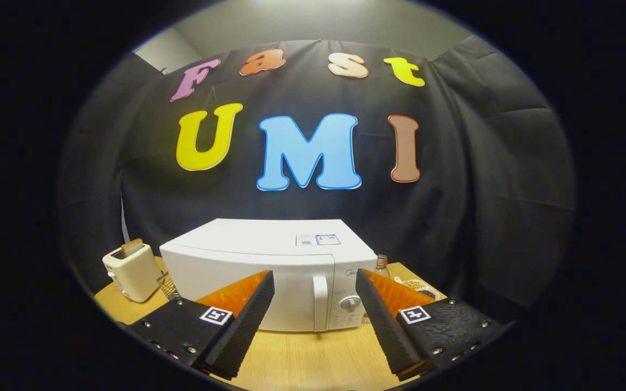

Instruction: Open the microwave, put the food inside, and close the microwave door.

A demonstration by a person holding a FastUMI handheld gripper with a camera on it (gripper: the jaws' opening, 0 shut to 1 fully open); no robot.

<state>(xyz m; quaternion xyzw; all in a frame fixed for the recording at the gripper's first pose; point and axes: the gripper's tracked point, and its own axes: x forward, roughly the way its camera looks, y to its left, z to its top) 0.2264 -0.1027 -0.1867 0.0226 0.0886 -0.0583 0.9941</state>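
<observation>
The tongs (314,288) stand wide apart and hold nothing, raised over the surface (302,358) and aimed at the microwave (269,266), which sits just ahead of them with its door shut. The door handle (320,301), an upright bar, falls between the two fingers, nearer the right one, with the dial (350,303) just beside it on the control panel.

The step in hand looks like the first one: getting the door open. To do it well, the tongs should go straight forward, centred on the handle, and narrow enough to hook or clamp the bar without knocking the dial. The hinge seems to be on the far left side of the door, so the pull should sweep in an arc toward the left, not straight back, or the light oven may slide on the surface.

The food appears to be a plate (419,287) beyond the right finger, beside a bottle (381,265). A toaster (131,271) stands beyond the left finger, near the door's swing.
</observation>
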